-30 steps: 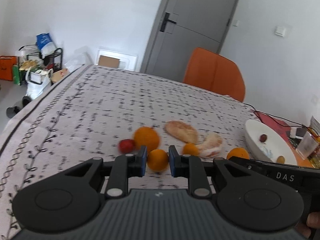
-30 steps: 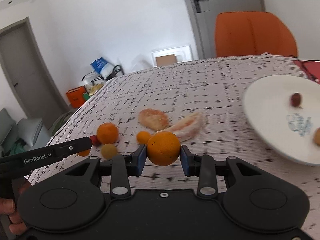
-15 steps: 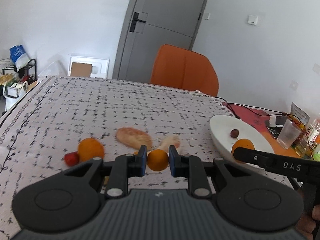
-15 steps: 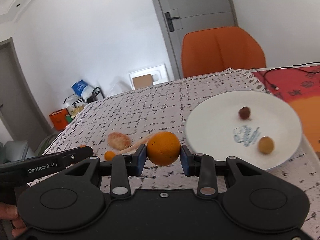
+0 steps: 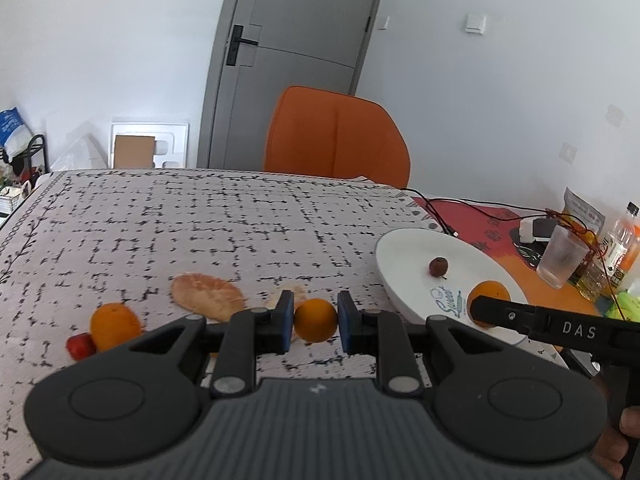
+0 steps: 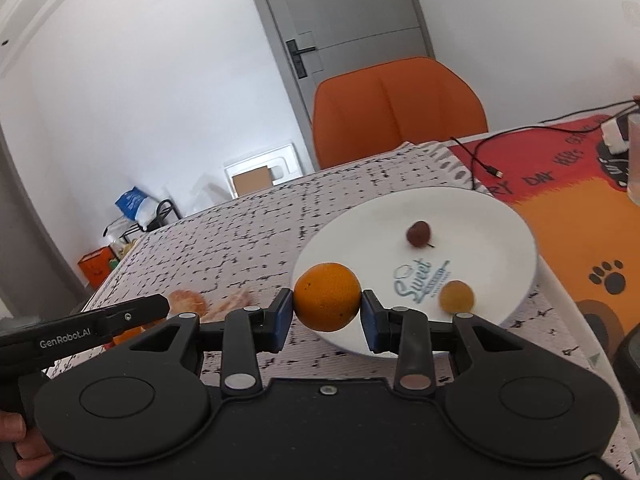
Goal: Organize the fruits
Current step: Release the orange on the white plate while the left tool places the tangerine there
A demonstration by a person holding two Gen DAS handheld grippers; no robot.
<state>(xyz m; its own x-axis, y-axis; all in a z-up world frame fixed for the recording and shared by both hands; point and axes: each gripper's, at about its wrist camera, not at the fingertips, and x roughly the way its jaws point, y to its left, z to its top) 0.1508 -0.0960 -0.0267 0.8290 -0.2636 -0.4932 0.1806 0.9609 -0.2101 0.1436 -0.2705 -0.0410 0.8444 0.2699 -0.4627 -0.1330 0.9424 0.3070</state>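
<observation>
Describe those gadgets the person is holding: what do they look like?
Each is a black plastic hand-held gripper, left and right, with two jointed fingers tipped by blue pads, silver pivot pins and round side discs. White side lettering reads "GenRobot.AI" and "DAS". No sleeves or cables show.

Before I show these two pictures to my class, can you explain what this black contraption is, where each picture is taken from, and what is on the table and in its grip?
No robot here: a person holds a hand-held two-finger gripper in each hand. Each gripper carries a wide-angle camera looking along its fingers, so each picture is one gripper's own view.

The left gripper is shut on a small orange fruit. The right gripper is shut on a larger orange, over the near edge of a white plate.

On the plate lie a dark red fruit and a yellowish fruit. On the patterned tablecloth remain another orange, a small red fruit and pieces of peel. An orange chair stands behind the table.
</observation>
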